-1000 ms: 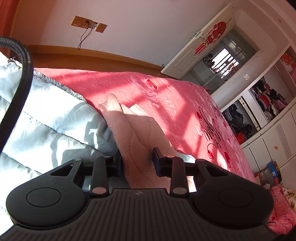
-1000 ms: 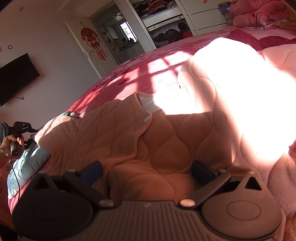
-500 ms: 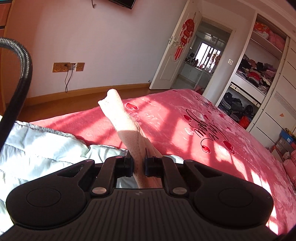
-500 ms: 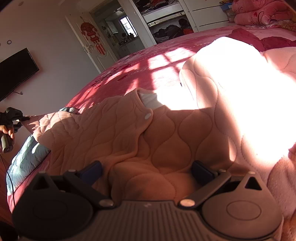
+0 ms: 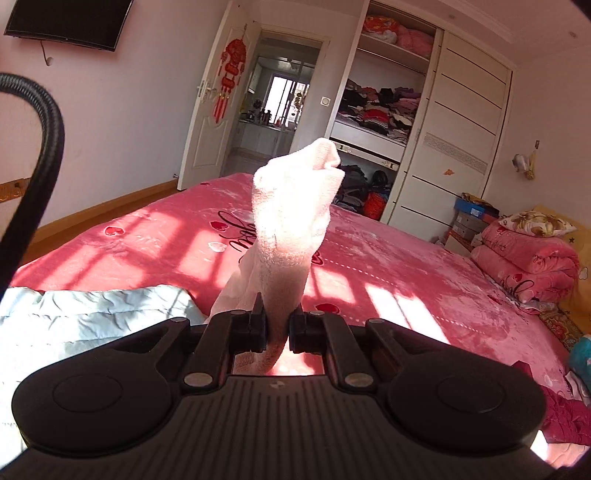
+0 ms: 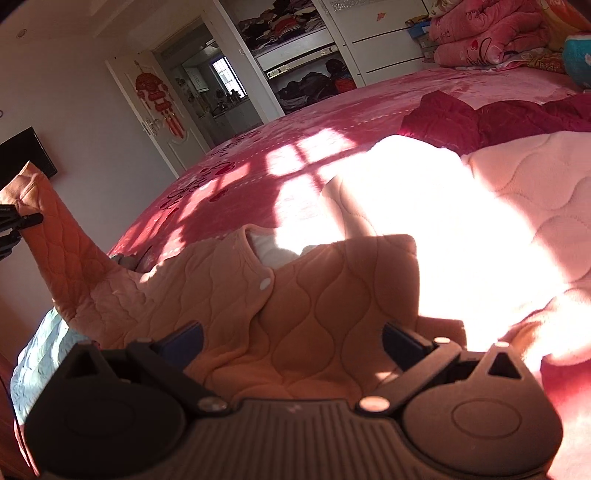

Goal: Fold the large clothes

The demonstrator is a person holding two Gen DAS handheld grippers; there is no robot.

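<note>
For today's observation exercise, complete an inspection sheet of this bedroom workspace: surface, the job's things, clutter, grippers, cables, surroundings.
Surface: bed with a pink heart-print cover, sunlit in patches.
Job's things: peach quilted jacket spread on the bed, snap front; its sleeve raised upright.
Clutter: light blue padded garment beside the jacket; dark red garment; folded pink quilts.
Grippers: left gripper shut on the sleeve; right gripper open, low over the jacket's body.
Cables: black corrugated hose at the left-wrist view's edge.
Surroundings: open wardrobe full of clothes, wall television, door with red ornament.
</note>
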